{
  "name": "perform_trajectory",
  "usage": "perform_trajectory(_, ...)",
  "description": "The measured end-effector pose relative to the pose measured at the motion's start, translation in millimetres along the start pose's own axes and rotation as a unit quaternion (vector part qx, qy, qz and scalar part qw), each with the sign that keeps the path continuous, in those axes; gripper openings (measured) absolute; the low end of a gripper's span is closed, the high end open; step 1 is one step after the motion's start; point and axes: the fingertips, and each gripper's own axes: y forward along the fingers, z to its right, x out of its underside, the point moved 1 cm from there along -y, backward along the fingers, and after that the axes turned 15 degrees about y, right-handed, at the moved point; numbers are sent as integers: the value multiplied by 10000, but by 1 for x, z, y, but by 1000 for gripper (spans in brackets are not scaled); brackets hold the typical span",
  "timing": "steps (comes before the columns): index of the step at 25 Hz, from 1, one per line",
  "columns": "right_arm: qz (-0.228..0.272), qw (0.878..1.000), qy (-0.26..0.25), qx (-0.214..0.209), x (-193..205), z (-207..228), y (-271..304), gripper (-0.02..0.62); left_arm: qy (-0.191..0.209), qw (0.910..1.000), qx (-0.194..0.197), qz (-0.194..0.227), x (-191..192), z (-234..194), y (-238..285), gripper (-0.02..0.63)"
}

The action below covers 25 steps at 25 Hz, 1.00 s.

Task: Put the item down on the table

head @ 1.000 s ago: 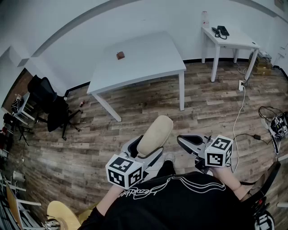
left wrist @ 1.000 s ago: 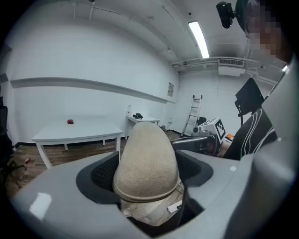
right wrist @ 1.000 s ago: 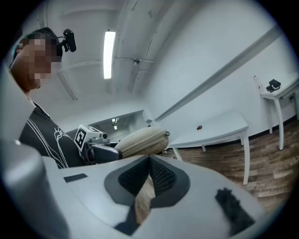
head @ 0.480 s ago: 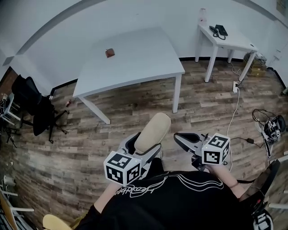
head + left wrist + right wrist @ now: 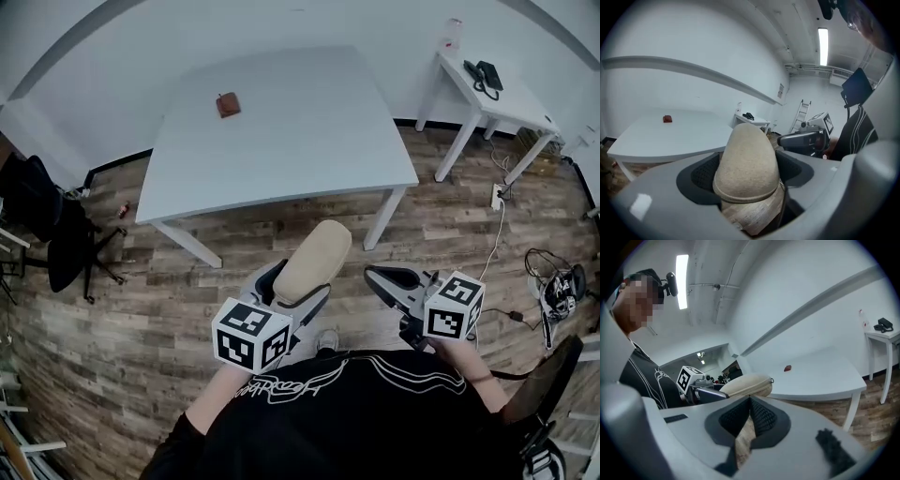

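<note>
— Over the wood-plank floor (image 5: pixel 141 309), just short of the big white rectangular tabletop (image 5: pixel 281 141), what is the left gripper (image 5: pixel 300 283) carrying?

— It is pinching a beige oval fabric case with a zip round its rim (image 5: pixel 746 164). Its jaws are standing wide, one pad pressing on each long side of the case, and the rounded end is sticking out toward twelve o'clock.

— Is the case touching the tabletop?

— No. It is hanging in the air above the floor, and the tabletop's near edge is lying just beyond it at twelve o'clock.

— And the right gripper (image 5: pixel 750 401)?

— It is hovering at three o'clock of the left one, apart from the case. Its two dark ribbed pads are pressing together at the tips, with nothing between them.

— Is anything lying on the tabletop?

— One small reddish-brown thing (image 5: pixel 227 104) is sitting toward the far left, at eleven o'clock from the case. It is too small to say what it is.

— What is standing around?

— A smaller white table (image 5: pixel 511 94) is standing at two o'clock against the wall, carrying a black desk phone (image 5: pixel 486 73). Black office chairs (image 5: pixel 56 234) are standing at nine o'clock, and a tangle of cables (image 5: pixel 555 281) is lying on the floor at three o'clock.

— And the person?

— At six o'clock, wearing a black top with a white line print (image 5: pixel 375 422).
</note>
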Motion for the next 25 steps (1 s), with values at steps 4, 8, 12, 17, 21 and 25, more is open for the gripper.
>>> perform_trajectory(4, 147, 9997, -130, 143, -37, 20, 28, 8, 148, 9998, 48, 135, -18, -49, 23, 382)
perform_trajectory(8, 222, 9994, -88, 253, -55, 49, 40, 8, 201, 9996, 163, 83, -28, -74, 54, 382)
perform_trajectory(12, 199, 9996, 56, 215, -70, 78, 53, 8, 197, 9995, 237, -2, -35, -91, 82, 382)
perform_trajectory(17, 4, 9998, 60, 205, -92, 121, 84, 8, 56, 9997, 54, -234, -31, -136, 122, 382)
perform_trajectory(21, -147, 9995, 198, 209, -119, 168, 109, 8, -57, 9988, -112, -473, -28, -179, 166, 381)
perform_trajectory(25, -314, 9989, 263, 211, -146, 216, 139, 8, -17, 9981, -199, -588, -30, -221, 210, 380)
